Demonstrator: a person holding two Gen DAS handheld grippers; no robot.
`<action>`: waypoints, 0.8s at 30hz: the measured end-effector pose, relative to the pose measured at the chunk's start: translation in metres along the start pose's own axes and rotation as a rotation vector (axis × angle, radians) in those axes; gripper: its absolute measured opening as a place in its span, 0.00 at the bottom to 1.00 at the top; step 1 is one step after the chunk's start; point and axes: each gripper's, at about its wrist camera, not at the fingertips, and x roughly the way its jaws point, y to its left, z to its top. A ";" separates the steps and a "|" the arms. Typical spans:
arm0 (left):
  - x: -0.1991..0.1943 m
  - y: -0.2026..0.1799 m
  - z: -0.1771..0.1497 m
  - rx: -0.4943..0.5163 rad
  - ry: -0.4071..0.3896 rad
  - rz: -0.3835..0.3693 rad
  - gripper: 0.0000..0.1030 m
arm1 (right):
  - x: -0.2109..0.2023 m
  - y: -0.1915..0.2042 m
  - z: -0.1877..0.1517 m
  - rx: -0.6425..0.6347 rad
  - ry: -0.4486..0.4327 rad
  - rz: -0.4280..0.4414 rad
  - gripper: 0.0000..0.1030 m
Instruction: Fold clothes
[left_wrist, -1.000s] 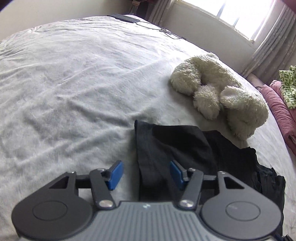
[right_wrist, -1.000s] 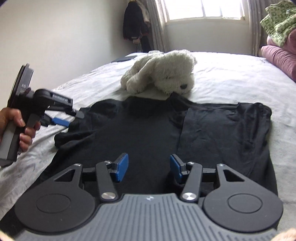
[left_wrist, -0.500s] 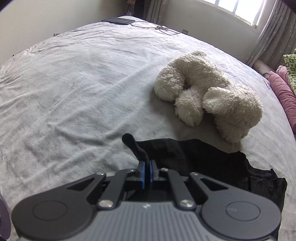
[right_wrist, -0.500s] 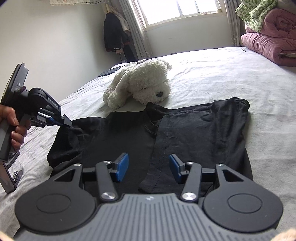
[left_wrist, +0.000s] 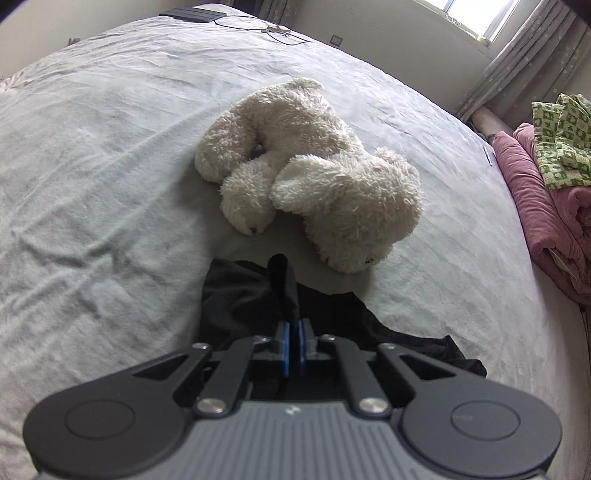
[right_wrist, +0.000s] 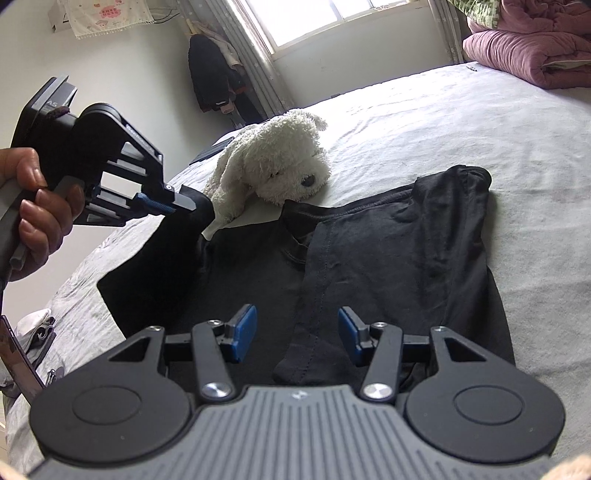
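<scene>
A black T-shirt (right_wrist: 388, 251) lies on the grey bed, its right side folded over the middle. My left gripper (left_wrist: 293, 345) is shut on the shirt's left sleeve (left_wrist: 282, 284) and holds it lifted off the bed; it also shows in the right wrist view (right_wrist: 177, 205), raised at the left with the sleeve hanging from it. My right gripper (right_wrist: 297, 336) is open and empty, low over the shirt's lower edge, with the folded edge between its pads.
A white plush dog (right_wrist: 277, 162) lies just beyond the shirt's collar; it also shows in the left wrist view (left_wrist: 314, 170). Pink folded quilts (right_wrist: 532, 48) sit at the far right. A dark flat device and cable (left_wrist: 195, 14) lie at the bed's far end.
My left gripper closed on the left sleeve and lifted it up and inward. My right gripper stayed open and rose and tilted over the shirt's lower part.
</scene>
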 end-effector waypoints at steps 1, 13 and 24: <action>0.005 -0.006 -0.003 0.006 0.012 -0.003 0.04 | 0.000 -0.001 0.000 0.006 0.000 0.003 0.50; 0.009 -0.033 -0.020 0.160 0.033 -0.118 0.16 | -0.001 -0.015 0.000 0.090 -0.001 0.037 0.50; -0.002 -0.005 -0.080 0.469 0.026 -0.122 0.40 | -0.004 -0.030 0.003 0.270 -0.007 0.226 0.50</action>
